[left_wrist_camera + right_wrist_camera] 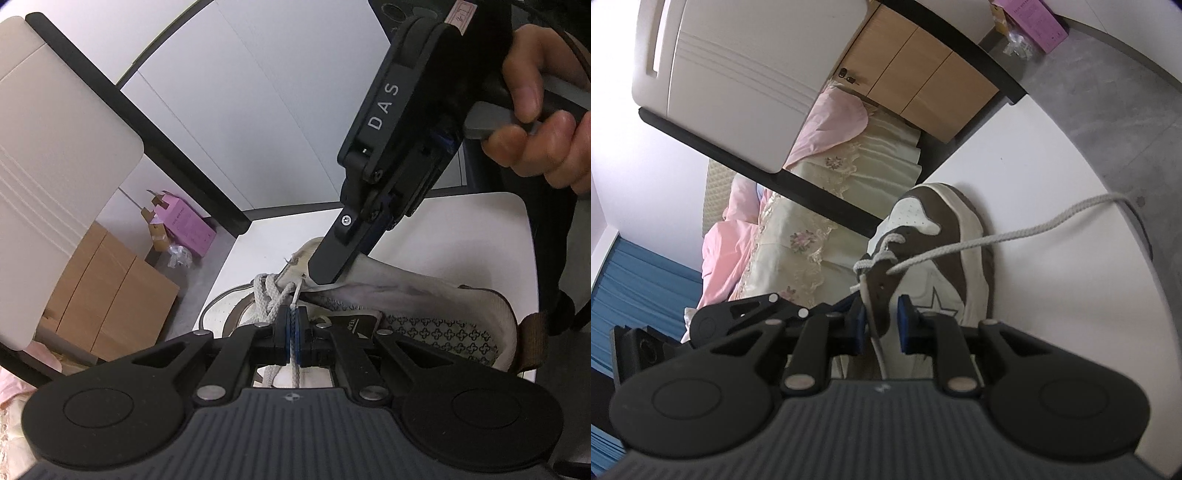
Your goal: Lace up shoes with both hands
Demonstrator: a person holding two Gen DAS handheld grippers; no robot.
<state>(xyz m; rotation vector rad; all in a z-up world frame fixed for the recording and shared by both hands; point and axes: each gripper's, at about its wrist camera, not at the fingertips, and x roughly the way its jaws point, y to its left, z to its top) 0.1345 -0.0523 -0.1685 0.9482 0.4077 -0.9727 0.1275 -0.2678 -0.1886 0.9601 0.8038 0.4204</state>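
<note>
A brown and white sneaker (938, 236) with a grey lace lies on a white table (1052, 332); it also shows in the left wrist view (424, 295). My left gripper (293, 328) is shut on a strand of the grey lace (294, 373) just above the eyelets. My right gripper (881, 325) is open, its pads astride the brown eyelet flap (882, 299). In the left wrist view the right gripper's finger (332, 254) rests against the shoe's tongue. A loose lace end (1015, 229) trails right across the table.
The table edge (221, 273) drops to a grey floor with a pink box (184, 221) and wooden cabinet (107, 295). A bed with pink bedding (768, 221) lies beyond the table. A white chair back (738, 85) stands near.
</note>
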